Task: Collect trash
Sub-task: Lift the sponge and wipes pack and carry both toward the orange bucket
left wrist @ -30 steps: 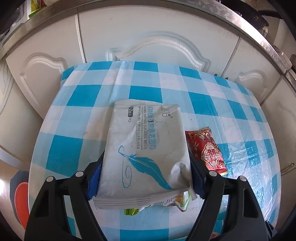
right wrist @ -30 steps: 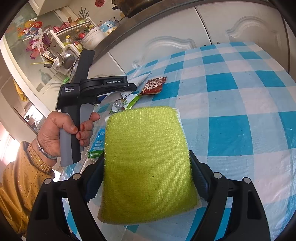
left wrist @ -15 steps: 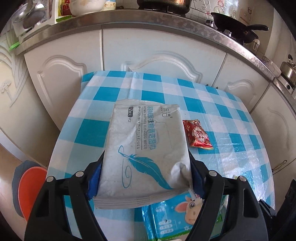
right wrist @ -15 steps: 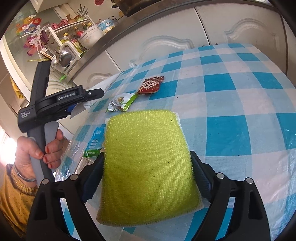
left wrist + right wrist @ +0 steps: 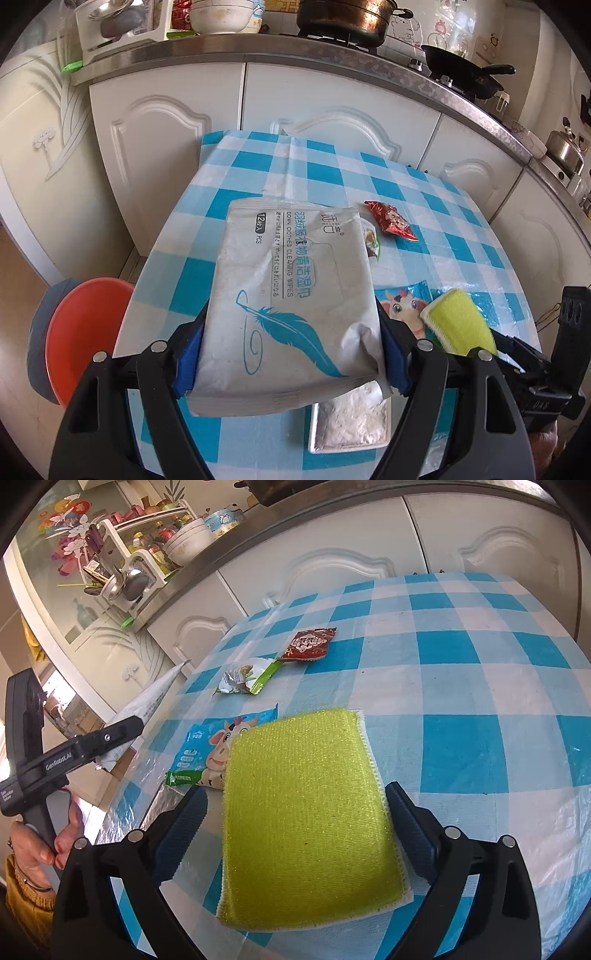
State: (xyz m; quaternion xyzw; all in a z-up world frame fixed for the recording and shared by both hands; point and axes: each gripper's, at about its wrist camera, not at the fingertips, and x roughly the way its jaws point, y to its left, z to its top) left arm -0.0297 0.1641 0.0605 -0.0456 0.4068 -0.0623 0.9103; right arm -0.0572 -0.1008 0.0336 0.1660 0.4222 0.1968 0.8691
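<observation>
The left gripper (image 5: 291, 354) is holding a grey-white pack of wipes (image 5: 295, 295), flat and a little crumpled, printed with a blue feather and a block of text. Its blue pads are pressing on the two long edges near the pack's near end, so most of the pack is sticking out past the fingertips, raised above the checked blue and white tablecloth (image 5: 325, 170). Its long axis is running straight along the fingers, pointing away toward the white cupboard doors (image 5: 166, 140). The right gripper (image 5: 295, 816) is opening its jaws; a yellow-green sponge (image 5: 306, 812) with a white underside is lying between them on the tablecloth (image 5: 461, 686), a clear gap showing at the left pad while the right pad is sitting just beside the sponge's edge. The sponge is also lying lengthwise along the fingers. On the cloth beyond it, a blue cartoon-cow packet (image 5: 214, 746) is tucked partly under the sponge, with a green and white wrapper (image 5: 243, 675) and a red wrapper (image 5: 308, 644) farther off. An orange basin (image 5: 81, 332) is sitting on the floor left of the table.
</observation>
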